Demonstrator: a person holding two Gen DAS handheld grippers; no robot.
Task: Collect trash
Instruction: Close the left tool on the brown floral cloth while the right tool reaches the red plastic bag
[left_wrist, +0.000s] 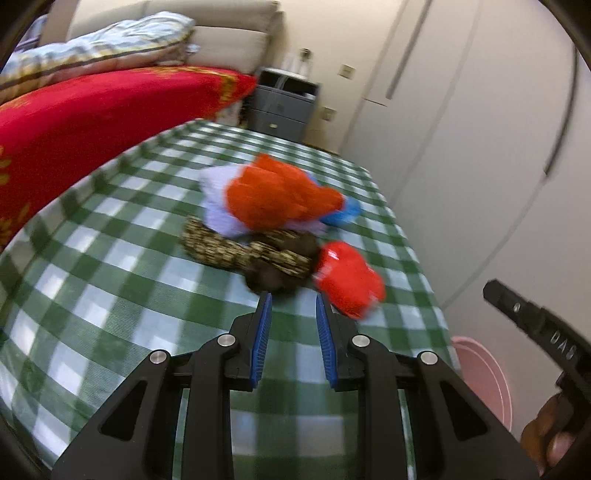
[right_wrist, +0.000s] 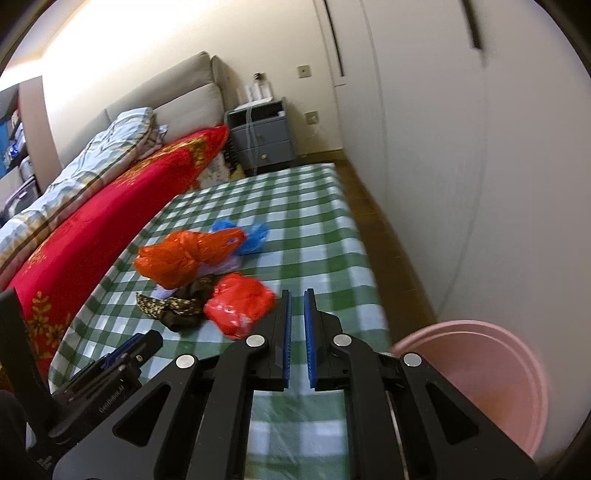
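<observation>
A pile of trash lies on the green checked cloth (left_wrist: 110, 266): an orange plastic bag (left_wrist: 273, 195), a red plastic bag (left_wrist: 349, 278), a blue bag (left_wrist: 345, 214), a pale lilac bag (left_wrist: 218, 206) and a dark patterned cloth (left_wrist: 236, 251). My left gripper (left_wrist: 293, 301) is open and empty just short of the dark cloth, left of the red bag. My right gripper (right_wrist: 297, 297) is slightly open and empty, right of the red bag (right_wrist: 238, 308). The orange bag (right_wrist: 181, 258) and blue bag (right_wrist: 255, 236) lie farther off. The pink bin (right_wrist: 491, 376) stands at the right.
A bed with a red blanket (right_wrist: 110, 221) and striped quilt (right_wrist: 85, 166) runs along the left. A grey nightstand (right_wrist: 262, 134) stands at the far end. White wardrobe doors (right_wrist: 461, 147) line the right. The pink bin also shows in the left wrist view (left_wrist: 484, 373).
</observation>
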